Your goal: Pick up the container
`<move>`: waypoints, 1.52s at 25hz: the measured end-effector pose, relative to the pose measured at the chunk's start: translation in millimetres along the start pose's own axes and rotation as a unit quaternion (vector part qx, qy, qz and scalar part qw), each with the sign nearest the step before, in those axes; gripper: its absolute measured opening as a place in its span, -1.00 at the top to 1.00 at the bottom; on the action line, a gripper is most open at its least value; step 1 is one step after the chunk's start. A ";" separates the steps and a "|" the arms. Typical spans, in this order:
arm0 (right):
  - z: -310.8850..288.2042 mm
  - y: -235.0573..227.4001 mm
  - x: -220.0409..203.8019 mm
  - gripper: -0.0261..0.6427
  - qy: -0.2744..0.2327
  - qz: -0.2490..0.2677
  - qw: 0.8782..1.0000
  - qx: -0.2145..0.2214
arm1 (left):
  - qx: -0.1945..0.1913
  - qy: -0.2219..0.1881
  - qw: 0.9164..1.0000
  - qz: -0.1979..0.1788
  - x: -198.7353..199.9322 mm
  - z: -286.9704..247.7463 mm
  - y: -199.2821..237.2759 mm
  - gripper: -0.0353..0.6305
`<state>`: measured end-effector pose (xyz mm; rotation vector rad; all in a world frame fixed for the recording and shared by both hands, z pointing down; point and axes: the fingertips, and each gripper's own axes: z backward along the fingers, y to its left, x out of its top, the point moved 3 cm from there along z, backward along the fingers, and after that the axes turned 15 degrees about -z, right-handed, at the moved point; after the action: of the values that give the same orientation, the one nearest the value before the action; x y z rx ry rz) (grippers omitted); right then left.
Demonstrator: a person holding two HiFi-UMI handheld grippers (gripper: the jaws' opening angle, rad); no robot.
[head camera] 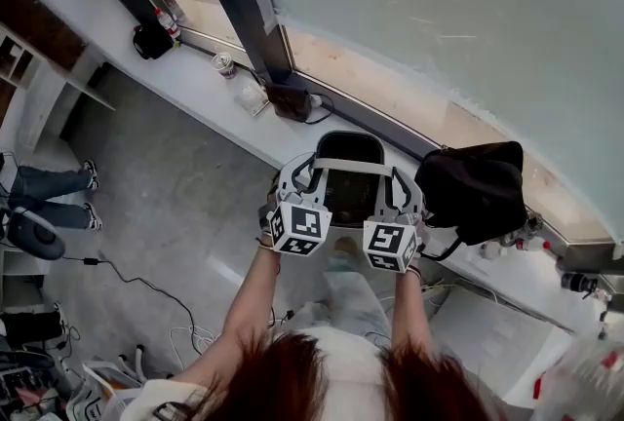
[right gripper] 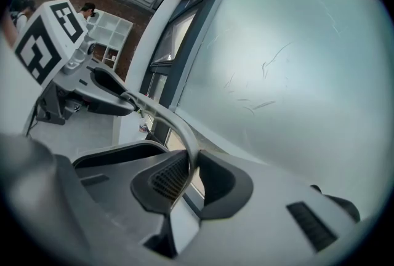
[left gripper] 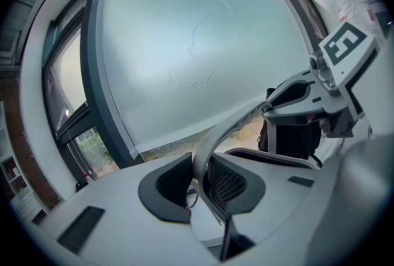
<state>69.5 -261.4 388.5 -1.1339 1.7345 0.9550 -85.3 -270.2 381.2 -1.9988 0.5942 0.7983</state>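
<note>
A black container [head camera: 349, 190] with a pale grey bail handle [head camera: 351, 165] hangs in the air in front of the window sill, held up by both grippers. My left gripper [head camera: 309, 172] is shut on the handle's left end, my right gripper [head camera: 397, 181] on its right end. In the left gripper view the jaws [left gripper: 200, 175] pinch the handle strip [left gripper: 215, 135], which arcs over to the right gripper [left gripper: 295, 104]; the container's dark rim [left gripper: 271, 157] lies below. The right gripper view mirrors this: the jaws [right gripper: 188, 175] clamp the handle [right gripper: 166, 120], with the rim [right gripper: 117, 154] beside them.
A long white window sill [head camera: 185, 83] runs under the frosted pane. It carries a black bag [head camera: 478, 190] at the right, a black box [head camera: 292, 102], a can [head camera: 224, 64] and bottles. Cables [head camera: 146, 287] trail on the grey floor; a seated person's legs [head camera: 49, 185] show at the left.
</note>
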 end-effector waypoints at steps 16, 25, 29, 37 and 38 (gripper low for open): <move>91.4 16.3 31.7 0.72 -0.043 -0.006 0.999 -0.010 | 0.016 -0.020 1.000 0.009 33.0 89.6 -4.0 0.63; 145.8 24.1 51.6 0.72 -0.077 -0.009 0.997 -0.020 | 0.027 -0.044 0.999 -0.002 57.1 143.1 -4.2 0.63; 170.1 28.1 59.3 0.72 -0.094 -0.014 0.995 -0.028 | 0.035 -0.056 0.998 -0.008 67.0 166.2 -5.5 0.63; 210.4 33.1 74.4 0.72 -0.129 -0.009 0.991 -0.037 | 0.052 -0.081 0.995 -0.013 83.3 206.1 -9.6 0.63; 215.1 33.9 75.9 0.72 -0.132 -0.007 0.990 -0.037 | 0.053 -0.083 0.995 -0.014 84.7 211.0 -10.6 0.63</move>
<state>69.1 -80.4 245.6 -1.0145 1.4854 1.1157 -85.5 -92.3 239.4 -1.8192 0.5009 0.8875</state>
